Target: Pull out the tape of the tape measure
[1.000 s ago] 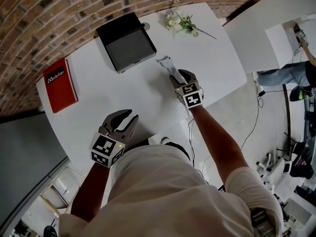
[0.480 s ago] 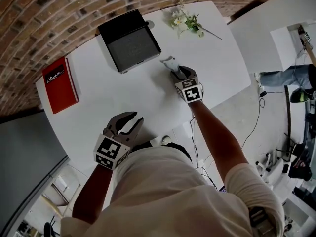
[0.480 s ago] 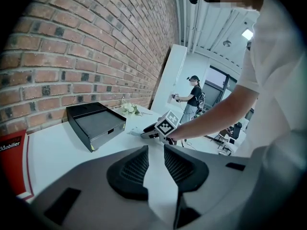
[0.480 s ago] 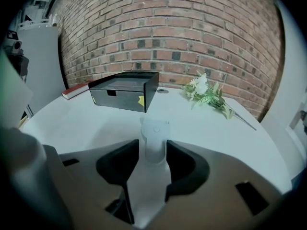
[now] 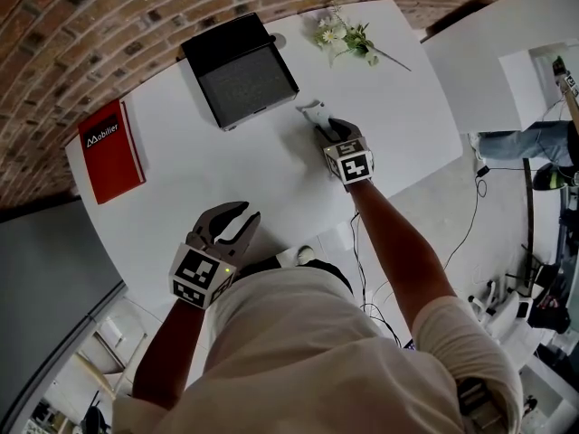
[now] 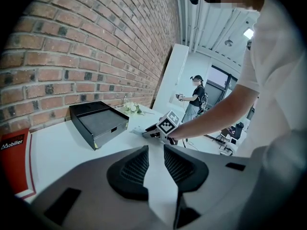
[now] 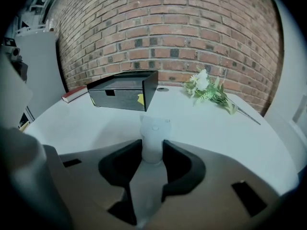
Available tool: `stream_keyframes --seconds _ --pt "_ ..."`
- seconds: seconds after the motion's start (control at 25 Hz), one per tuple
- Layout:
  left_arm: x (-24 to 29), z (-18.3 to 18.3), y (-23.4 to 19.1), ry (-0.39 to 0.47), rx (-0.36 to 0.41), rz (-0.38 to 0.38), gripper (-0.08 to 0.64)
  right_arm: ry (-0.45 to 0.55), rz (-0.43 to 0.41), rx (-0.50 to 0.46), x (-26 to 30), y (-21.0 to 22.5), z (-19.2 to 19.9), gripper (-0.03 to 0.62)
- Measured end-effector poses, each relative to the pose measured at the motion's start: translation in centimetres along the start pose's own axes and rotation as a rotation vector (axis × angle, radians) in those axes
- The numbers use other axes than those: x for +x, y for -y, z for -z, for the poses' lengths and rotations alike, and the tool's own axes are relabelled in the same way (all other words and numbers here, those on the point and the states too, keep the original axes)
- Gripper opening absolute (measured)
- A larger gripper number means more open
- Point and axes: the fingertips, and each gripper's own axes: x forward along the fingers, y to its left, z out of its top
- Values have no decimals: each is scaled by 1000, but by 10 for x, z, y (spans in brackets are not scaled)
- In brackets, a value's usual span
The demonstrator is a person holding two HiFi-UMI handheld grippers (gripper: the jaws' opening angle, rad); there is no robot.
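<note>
The tape measure (image 5: 311, 112), a small pale grey-white case, lies on the white table (image 5: 181, 188) just in front of the black box. My right gripper (image 5: 324, 129) reaches down onto its near end. In the right gripper view the tape measure (image 7: 154, 131) fills the gap between the dark pads, which touch it on both sides; the right gripper (image 7: 153, 151) has just been closing on it. My left gripper (image 5: 237, 217) hovers over the table's near edge, open, and in the left gripper view only bare table shows between the left gripper's (image 6: 156, 159) pads.
A black open box (image 5: 240, 69) stands at the back of the table, a red book (image 5: 110, 150) lies far left, and a sprig of white flowers (image 5: 348, 36) lies at the back right. A brick wall runs behind. Another person (image 6: 195, 97) stands far off.
The right gripper has sunk a little onto the tape measure and its jaws have narrowed round the case. The left gripper has stayed where it was.
</note>
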Motion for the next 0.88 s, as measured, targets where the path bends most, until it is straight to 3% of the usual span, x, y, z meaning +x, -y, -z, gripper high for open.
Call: stream_keyframes --seconds 0.28,0.88 --pt "0 7 11 -9 9 8 98 -5 41 27 -11 3 2 137" --pt "5 -13 55 46 100 6 97 95 -4 18 -106 -9 -23 137"
